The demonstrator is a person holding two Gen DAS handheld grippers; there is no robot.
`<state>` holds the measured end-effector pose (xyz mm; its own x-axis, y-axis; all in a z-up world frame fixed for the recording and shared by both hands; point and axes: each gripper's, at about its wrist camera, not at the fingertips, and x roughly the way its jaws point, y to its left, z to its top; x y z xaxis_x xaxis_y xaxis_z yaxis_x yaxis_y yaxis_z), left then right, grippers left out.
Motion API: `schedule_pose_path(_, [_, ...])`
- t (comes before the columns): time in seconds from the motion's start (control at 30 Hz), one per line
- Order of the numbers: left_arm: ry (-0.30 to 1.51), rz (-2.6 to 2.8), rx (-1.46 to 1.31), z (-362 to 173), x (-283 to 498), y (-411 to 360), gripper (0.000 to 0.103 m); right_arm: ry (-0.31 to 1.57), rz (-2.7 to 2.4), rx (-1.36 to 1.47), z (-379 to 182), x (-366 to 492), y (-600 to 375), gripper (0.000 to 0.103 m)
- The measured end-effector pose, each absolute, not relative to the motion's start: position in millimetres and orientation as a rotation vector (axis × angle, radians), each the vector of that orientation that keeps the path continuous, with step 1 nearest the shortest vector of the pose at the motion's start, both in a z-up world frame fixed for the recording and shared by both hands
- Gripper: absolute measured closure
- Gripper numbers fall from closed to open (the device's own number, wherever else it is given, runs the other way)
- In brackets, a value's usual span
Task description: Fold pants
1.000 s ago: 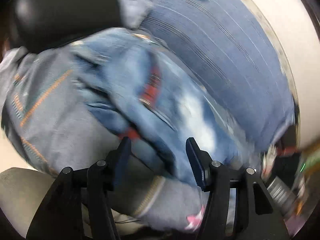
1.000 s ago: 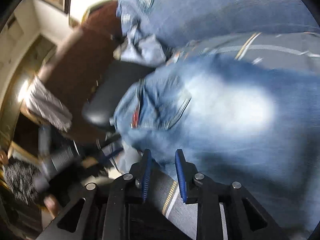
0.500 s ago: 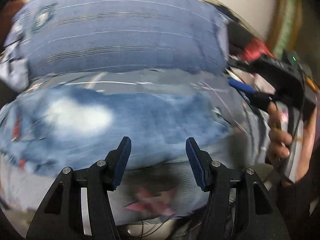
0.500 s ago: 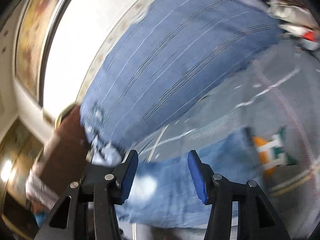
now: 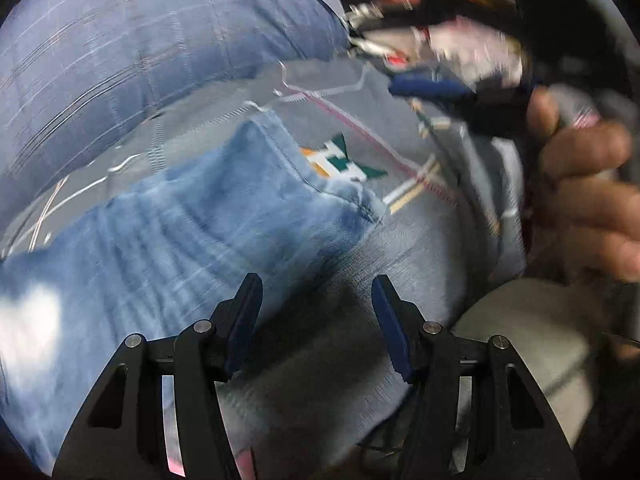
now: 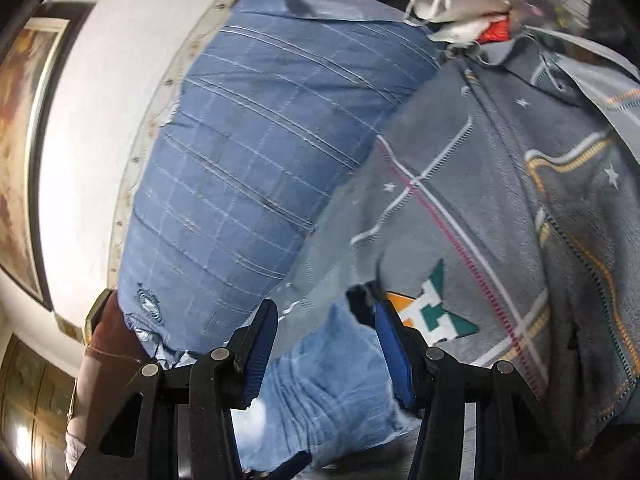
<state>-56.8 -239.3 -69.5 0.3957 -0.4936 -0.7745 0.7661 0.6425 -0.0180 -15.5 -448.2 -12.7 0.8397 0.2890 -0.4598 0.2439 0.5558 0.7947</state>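
The left wrist view alone shows a hand (image 5: pixel 580 196) at the right edge, wrapped round a dark object, and a pale cushion (image 5: pixel 532 320) right of the fingers. The right wrist view alone shows a white wall (image 6: pixel 92 152) and a framed picture (image 6: pixel 20 120) far left of the fingers.

Both views show the jeans (image 5: pixel 192 232) on a grey patterned blanket (image 5: pixel 420 256), with a blue checked pillow (image 5: pixel 140 48) beyond.

Left gripper (image 5: pixel 316 304): jaws spread, nothing between them. The jeans' hem end lies ahead and left of the fingers, clear of both pads.

Right gripper (image 6: pixel 326 332): jaws spread and released. The jeans (image 6: pixel 328 384) lie below and between the fingers; contact with the pads cannot be told.

Differences from the frames one second ago: the right jaws were nearly closed over cloth and have since been opening. The left view then showed the waistband end and a dark chair; it now shows the hem end.
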Motion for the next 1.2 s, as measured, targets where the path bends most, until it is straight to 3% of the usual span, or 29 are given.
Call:
schedule_pose_path(0.57, [0.848, -0.814, 0.465, -89, -33, -278, 0.051, 0.694, 0.023, 1.169, -56, -4, -472, 0.053])
schedule_pose_path(0.97, [0.902, -0.709, 0.639, -93, -32, -278, 0.051, 0.875, 0.0, 1.298, -100, 9, -464, 0.053])
schedule_pose_path(1.1, [0.92, -0.677, 0.575, -86, -29, -280, 0.089, 0.878, -0.023, 1.304, -102, 7, -464, 0.053])
schedule_pose_path(1.2, [0.961, -0.677, 0.427, -75, -19, -267, 0.095, 0.881, -0.049, 1.325, -106, 2, -468, 0.053])
